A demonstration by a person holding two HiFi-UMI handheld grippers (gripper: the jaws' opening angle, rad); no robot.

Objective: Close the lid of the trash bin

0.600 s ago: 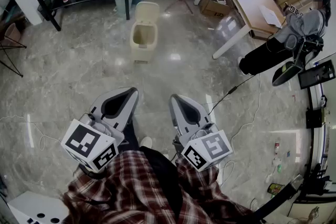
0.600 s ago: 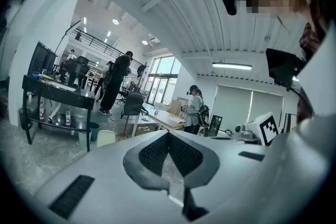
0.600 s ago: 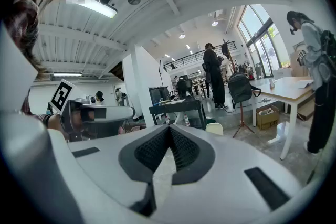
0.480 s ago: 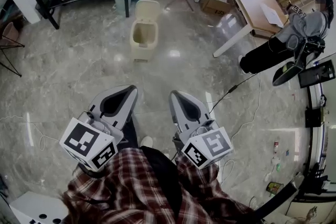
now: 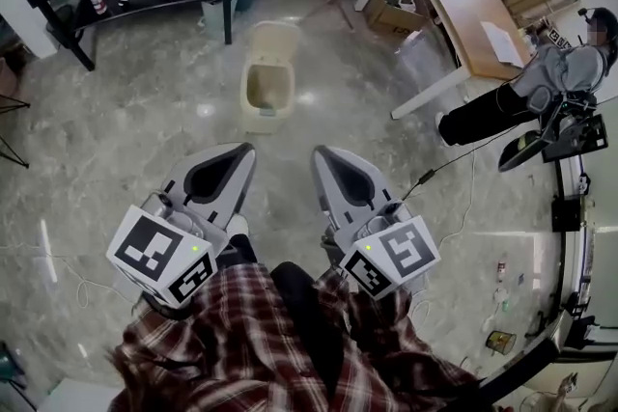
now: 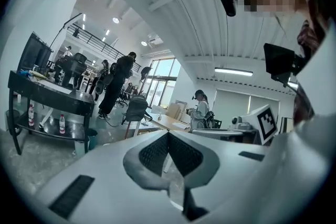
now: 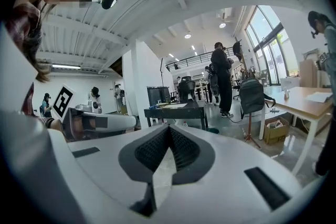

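Head view: the cream plastic trash bin (image 5: 266, 87) stands on the grey marble floor (image 5: 116, 140) at upper centre, with its hinged lid (image 5: 273, 36) tipped back open. We judge this to be the approach. Next we must step closer and push the lid forward and down. The left tongs (image 5: 245, 149) and right tongs (image 5: 318, 152) hang well short of the bin. Nothing blocks the way, and a black cable (image 5: 439, 159) trails at the right.

Left gripper view: our tongs are pressed together and hold nothing.

Right gripper view: these too are closed and empty.
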